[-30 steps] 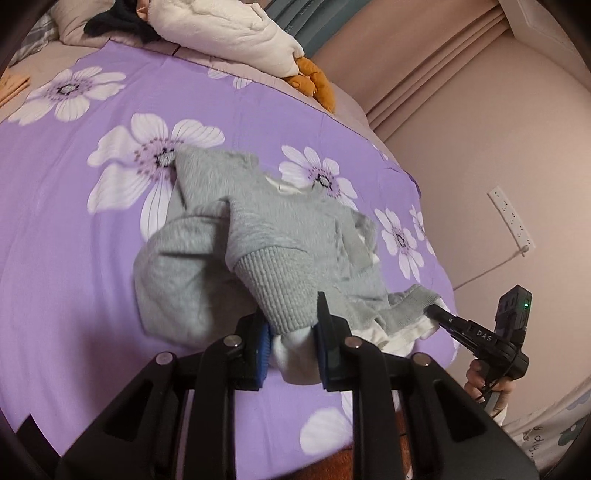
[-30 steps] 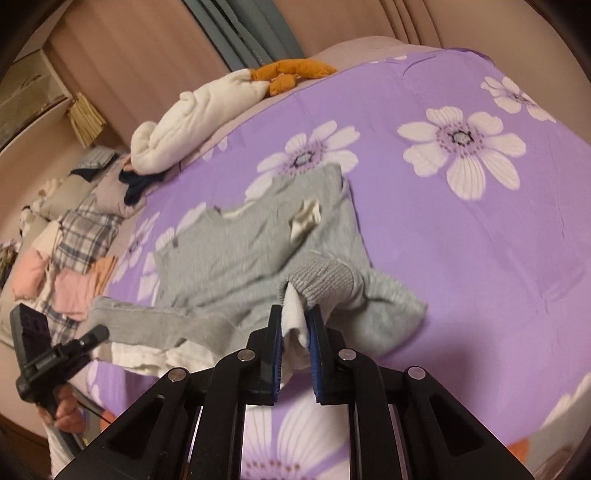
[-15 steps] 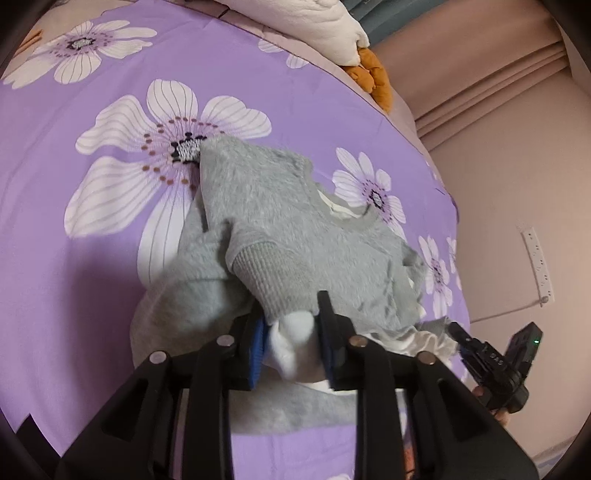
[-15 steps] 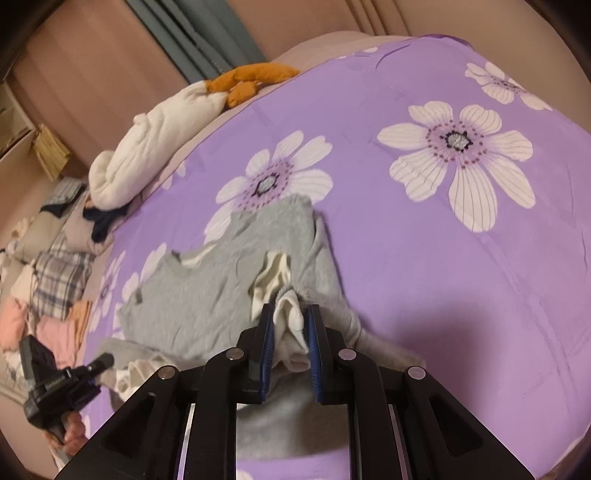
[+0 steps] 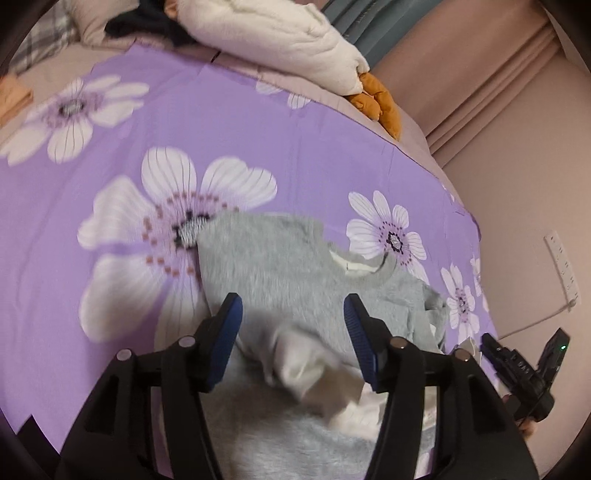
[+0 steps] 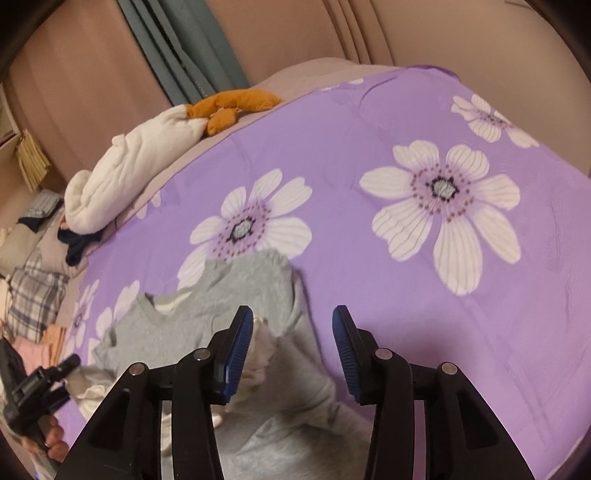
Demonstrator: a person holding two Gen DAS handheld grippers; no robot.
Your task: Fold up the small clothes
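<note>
- A bed fills both views, backed by pinkish-beige curtains [image 6: 92, 85] and a strip of teal curtain [image 6: 184, 48] at the head end.
- A purple bedspread [image 5: 258, 122] printed with large white flowers covers the bed; its far edge gives way to a beige sheet [image 6: 314, 70].
- A white padded quilt [image 5: 273, 33] lies bunched along the far edge, and an orange plush toy [image 6: 229, 107] rests touching one end of it.
- A pile of other clothes, with plaid fabric [image 6: 33, 299] and pink pieces, sits at the left edge of the right wrist view, beside the bedspread.
- The small grey sweatshirt [image 5: 295, 273] lies on the bedspread, directly below both grippers, its neckline pointing away and its white lining showing at the collar. Its near part is rumpled, and a white fold [image 5: 321, 380] of the inside is turned up there, blurred.
- The left gripper [image 5: 293, 339] hangs over the sweatshirt's near part with its blue-padded fingers [image 5: 229, 339] spread wide; nothing is gripped between them.
- The right gripper [image 6: 291, 350] hangs over the sweatshirt's right side, fingers equally wide apart and gripping nothing. A white ruffle of lining lies just beside its left pad [image 6: 240, 350].
- A white power strip [image 5: 561, 269] is fixed on the wall past the bed's right side.
</note>
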